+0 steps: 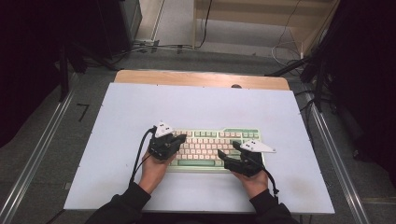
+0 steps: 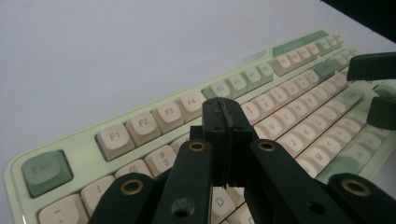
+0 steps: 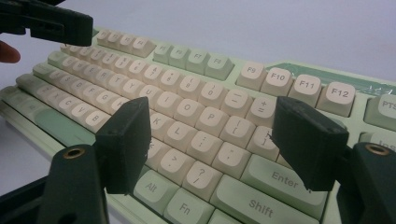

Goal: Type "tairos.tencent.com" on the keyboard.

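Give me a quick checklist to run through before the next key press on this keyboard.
1. Keyboard flat on the white table: ok.
2. Left tool shut to a single tip, above the number row: ok.
3. Right tool open, jaws wide apart over the keys around L and P: not ok for one key.
4. Nothing held in either tool: ok.
5. Left tip touching a key: cannot tell.

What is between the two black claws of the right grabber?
Nothing is pinched. In the right gripper view, the right gripper is open, and through the gap you see the keyboard's cream keys lying underneath.
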Demonstrator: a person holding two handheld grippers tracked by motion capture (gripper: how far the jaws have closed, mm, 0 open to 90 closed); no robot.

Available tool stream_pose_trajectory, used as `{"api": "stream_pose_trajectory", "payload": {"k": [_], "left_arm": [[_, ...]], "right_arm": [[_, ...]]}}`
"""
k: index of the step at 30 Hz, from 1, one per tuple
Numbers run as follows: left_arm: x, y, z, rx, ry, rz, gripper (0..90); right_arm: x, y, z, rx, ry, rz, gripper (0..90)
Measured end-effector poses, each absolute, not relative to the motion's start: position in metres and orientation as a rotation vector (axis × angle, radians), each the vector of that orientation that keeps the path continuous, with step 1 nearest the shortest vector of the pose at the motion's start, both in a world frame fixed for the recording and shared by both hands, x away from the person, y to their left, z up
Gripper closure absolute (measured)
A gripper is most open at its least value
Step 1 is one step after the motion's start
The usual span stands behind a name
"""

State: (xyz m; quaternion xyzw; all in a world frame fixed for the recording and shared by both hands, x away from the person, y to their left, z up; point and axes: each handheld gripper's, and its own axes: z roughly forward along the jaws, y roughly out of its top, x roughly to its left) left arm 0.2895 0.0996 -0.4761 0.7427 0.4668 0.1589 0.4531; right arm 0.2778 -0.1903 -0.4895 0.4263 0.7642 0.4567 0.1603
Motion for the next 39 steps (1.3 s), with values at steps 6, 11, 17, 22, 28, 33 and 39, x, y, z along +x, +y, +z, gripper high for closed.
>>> {"api": "stream_pose_trajectory", "payload": {"k": [6,11,17,22,28,33,39], "left_arm": [[0.291,0.106,-0.484,1.887,1.188,0.387,90.0],[0.293,0.105,-0.488,1.921,1.199,0.366,90.0],[0.293,0.104,-0.489,1.929,1.193,0.360,90.0],[0.294,0.103,-0.490,1.951,1.193,0.343,90.0],[0.289,0.111,-0.480,1.837,1.155,0.344,73.0],[0.285,0.119,-0.473,1.763,1.170,0.465,38.1],[0.288,0.124,-0.477,1.755,1.241,0.476,30.7]], "right_arm": [[0.278,-0.191,-0.489,1.222,2.181,1.304,26.6],[0.278,-0.190,-0.489,1.218,2.183,1.304,26.6],[0.278,-0.190,-0.490,1.219,2.183,1.301,26.6],[0.278,-0.190,-0.489,1.218,2.182,1.301,26.6],[0.278,-0.191,-0.489,1.216,2.177,1.306,27.1],[0.278,-0.191,-0.489,1.217,2.179,1.301,27.0],[0.277,-0.189,-0.489,1.217,2.184,1.302,27.0]]}}
